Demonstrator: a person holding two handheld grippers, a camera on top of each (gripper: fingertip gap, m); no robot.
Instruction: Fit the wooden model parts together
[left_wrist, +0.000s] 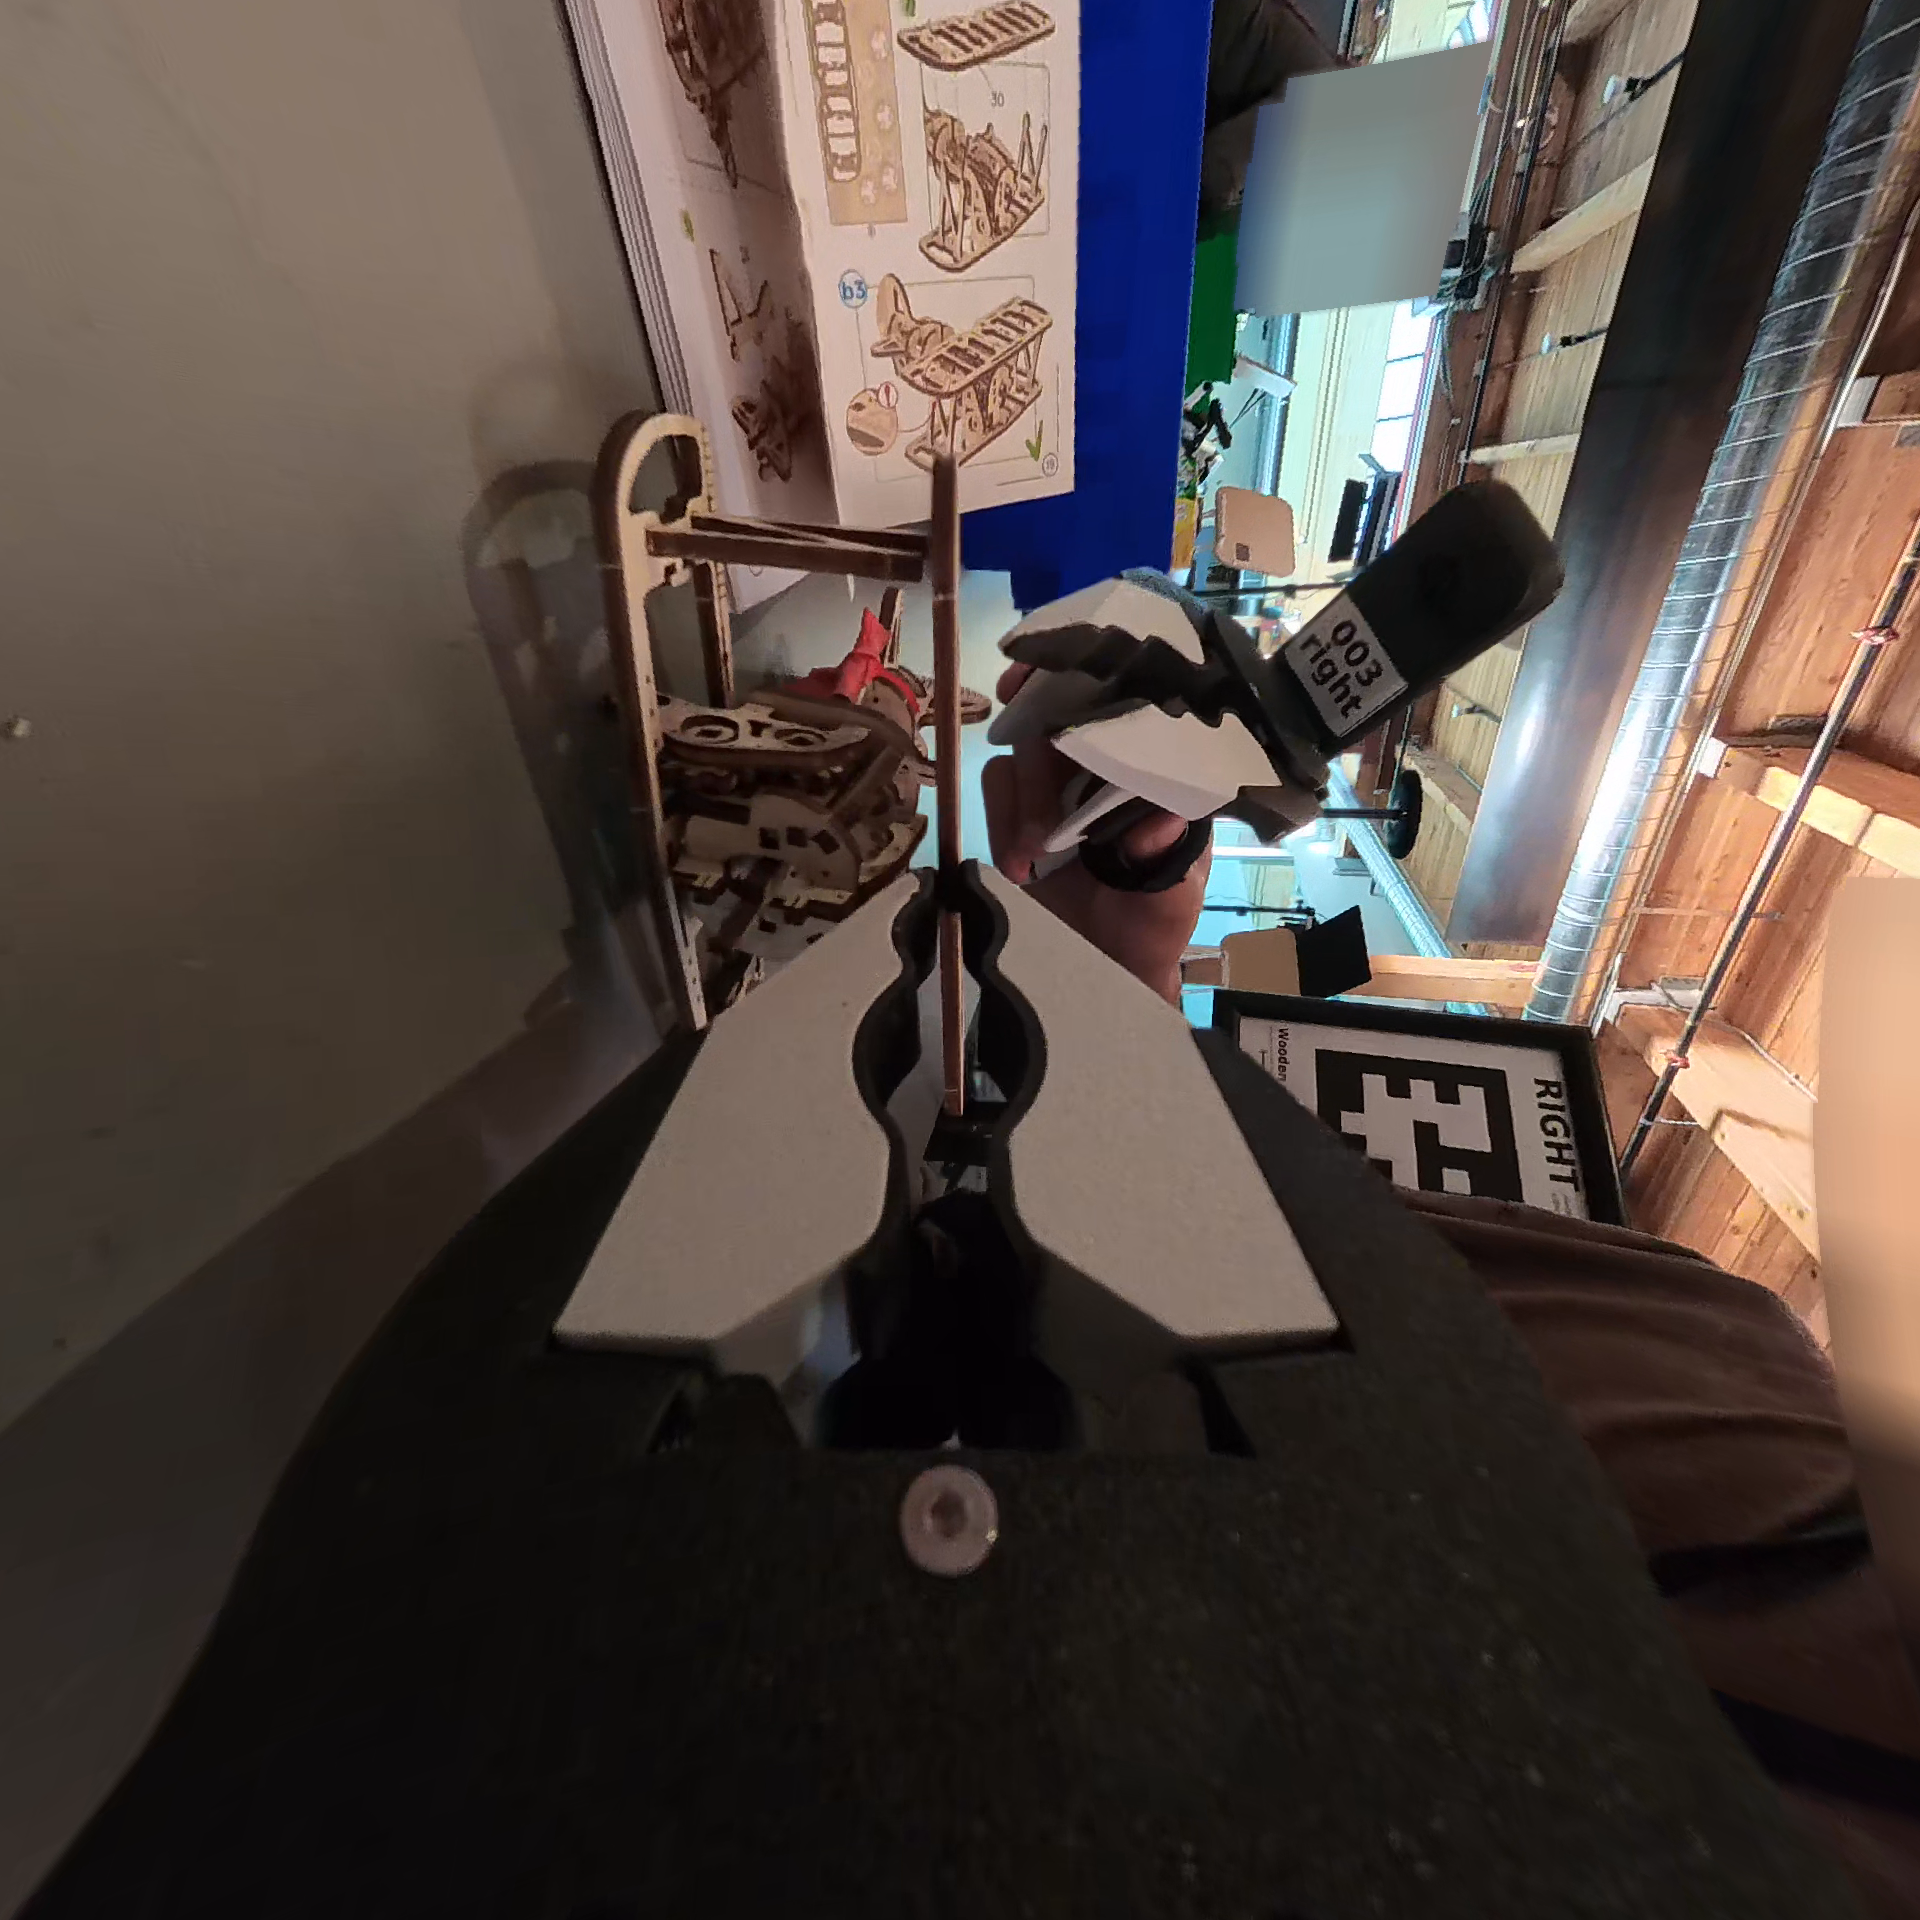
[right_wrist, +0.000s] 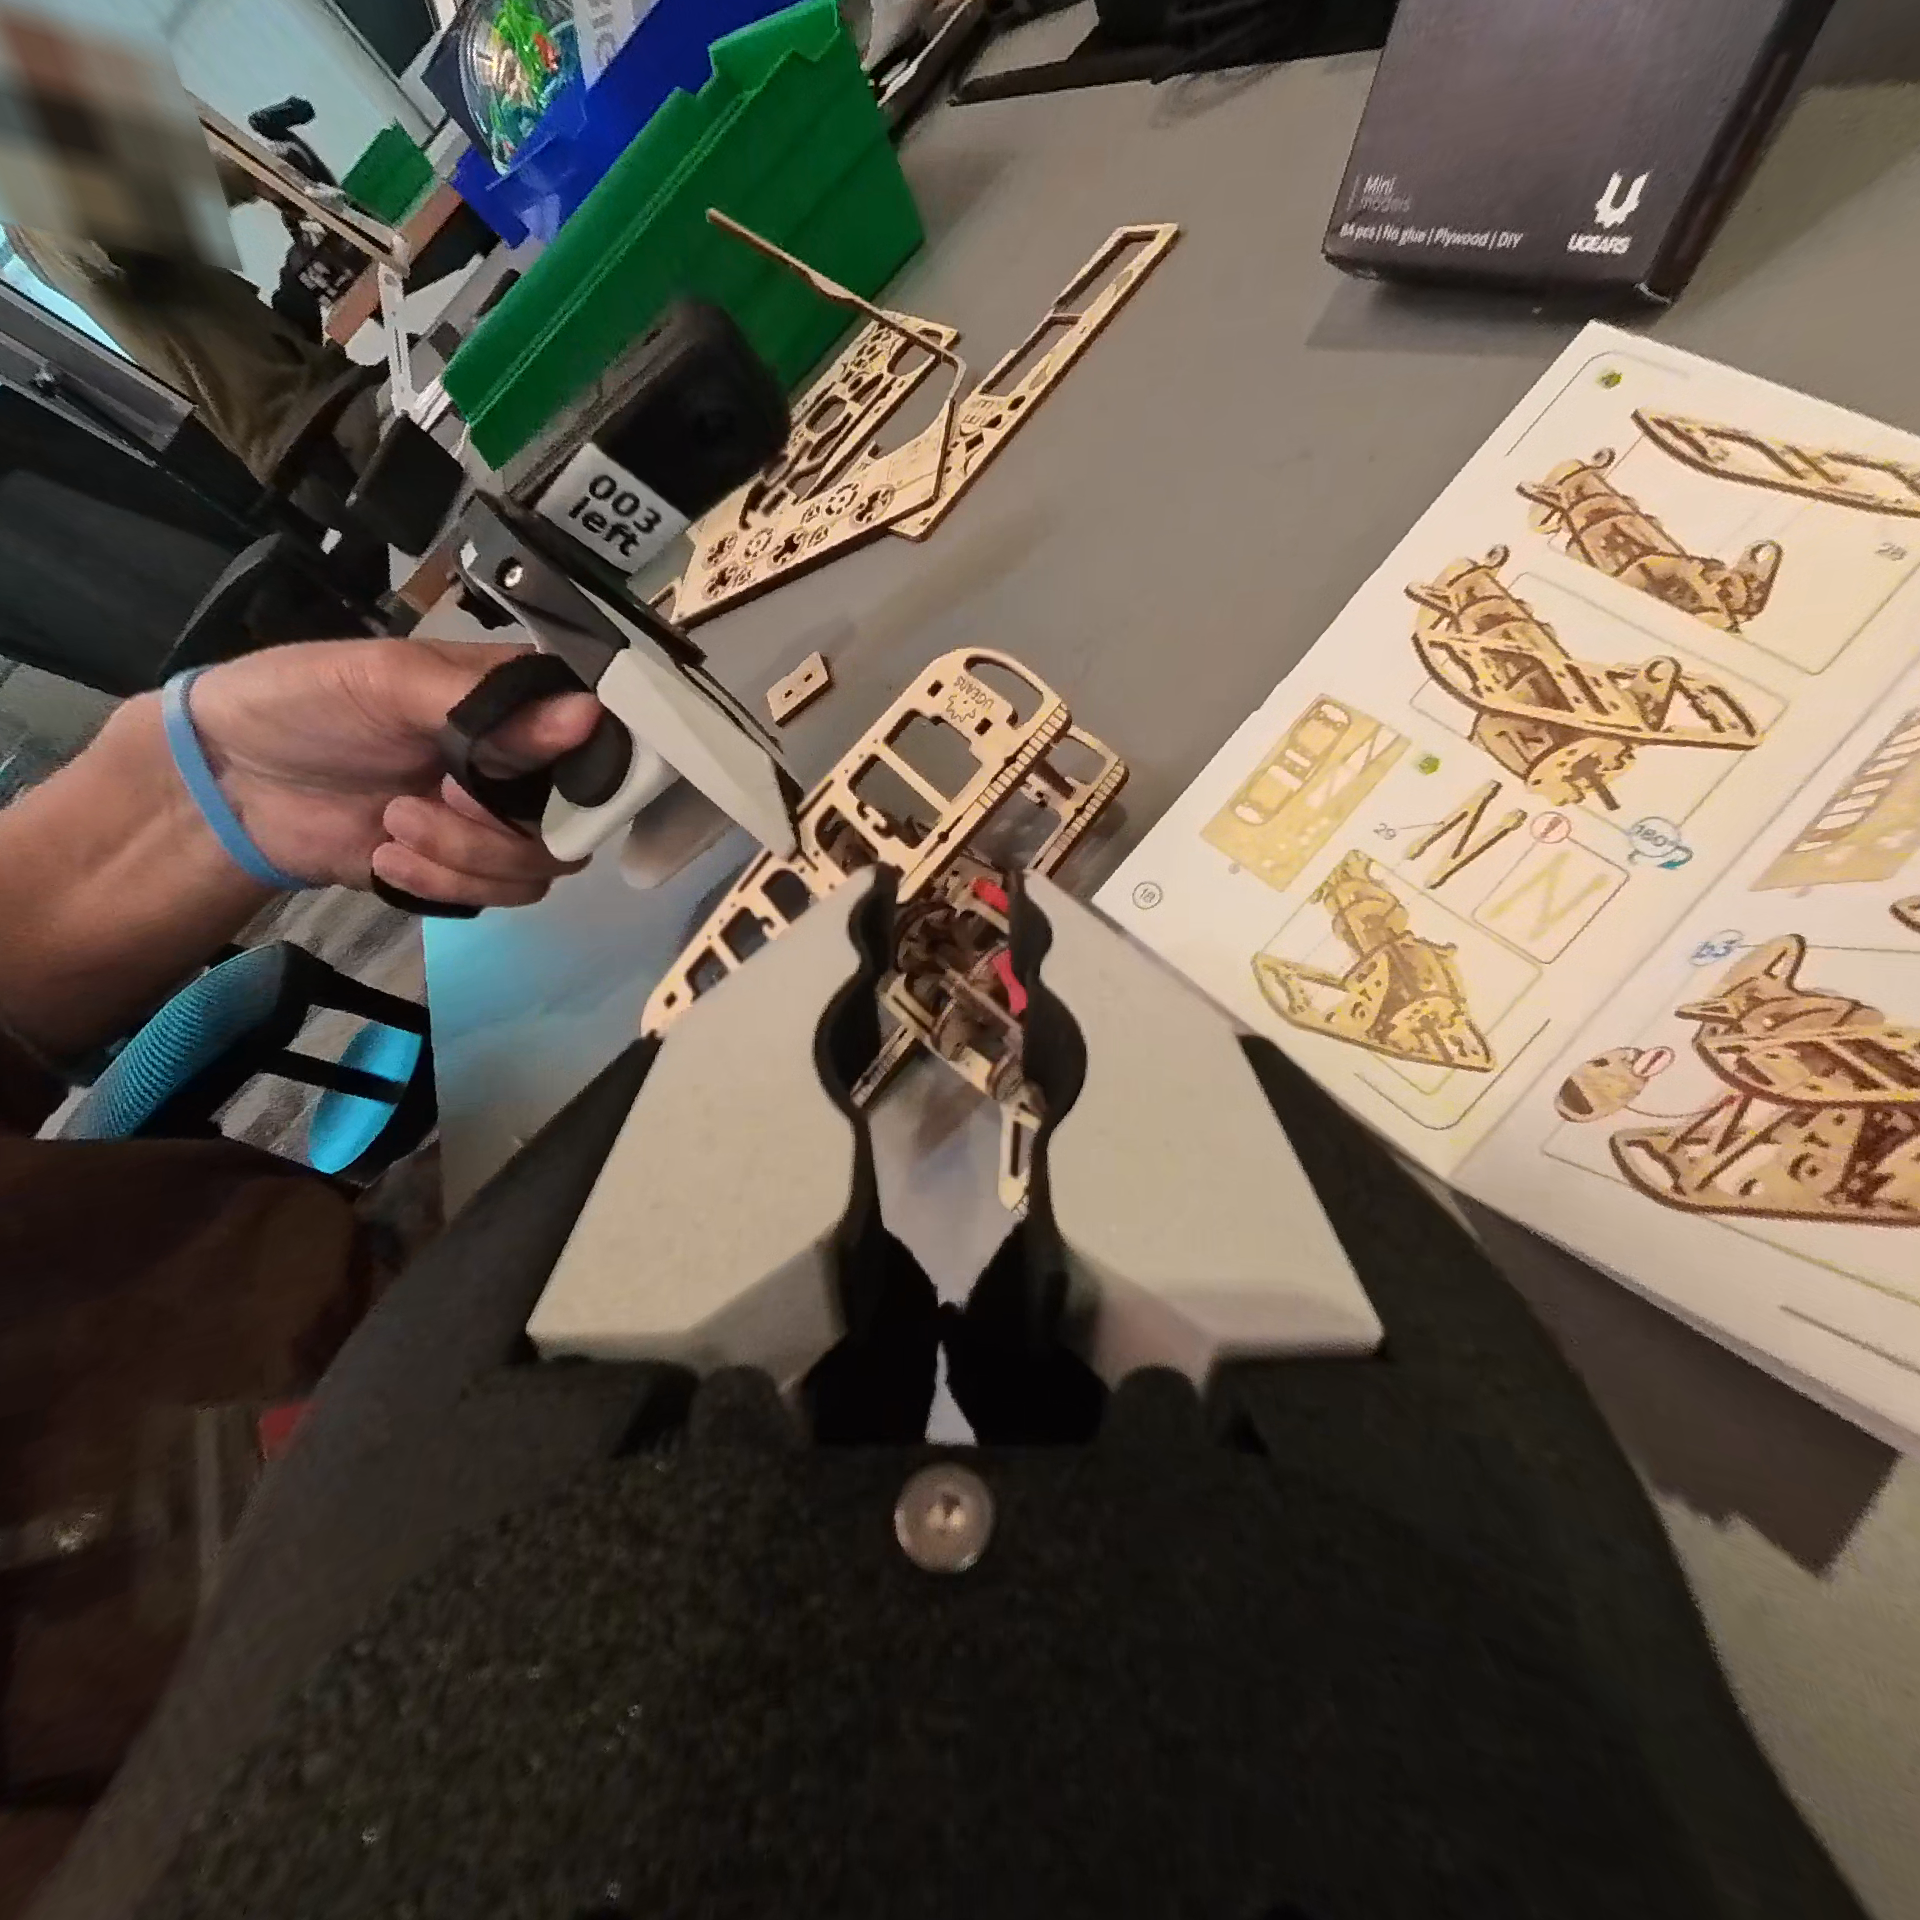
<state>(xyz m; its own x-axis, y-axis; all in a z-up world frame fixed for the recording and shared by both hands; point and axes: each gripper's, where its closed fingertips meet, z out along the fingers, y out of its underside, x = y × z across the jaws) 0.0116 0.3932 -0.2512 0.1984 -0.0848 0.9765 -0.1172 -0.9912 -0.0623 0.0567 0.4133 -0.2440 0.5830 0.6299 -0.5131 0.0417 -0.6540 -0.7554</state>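
Observation:
A partly built wooden biplane model is held between both grippers above the grey table (right_wrist: 1174, 468). My left gripper (left_wrist: 948, 883) is shut on the edge of one flat wing (left_wrist: 945, 623), seen edge-on. Struts join it to the other wing (left_wrist: 639, 644), with the fuselage (left_wrist: 790, 790) between. In the right wrist view my right gripper (right_wrist: 948, 894) is closed around the fuselage (right_wrist: 956, 997), which has a red part. The left gripper (right_wrist: 784, 821) clamps the wing (right_wrist: 935, 748) from the left. The right gripper (left_wrist: 1013, 686) also shows beside the wing in the left wrist view.
An open instruction booklet (right_wrist: 1558, 779) lies at the right, with a black box (right_wrist: 1558, 135) behind it. Punched-out wooden sheets (right_wrist: 914, 436) and a small loose piece (right_wrist: 800, 686) lie at the back. A green bin (right_wrist: 707, 239) stands at the back left. A person's hand (right_wrist: 343, 769) holds the left gripper. Across from one pair of fingers to the other is roughly 6 cm.

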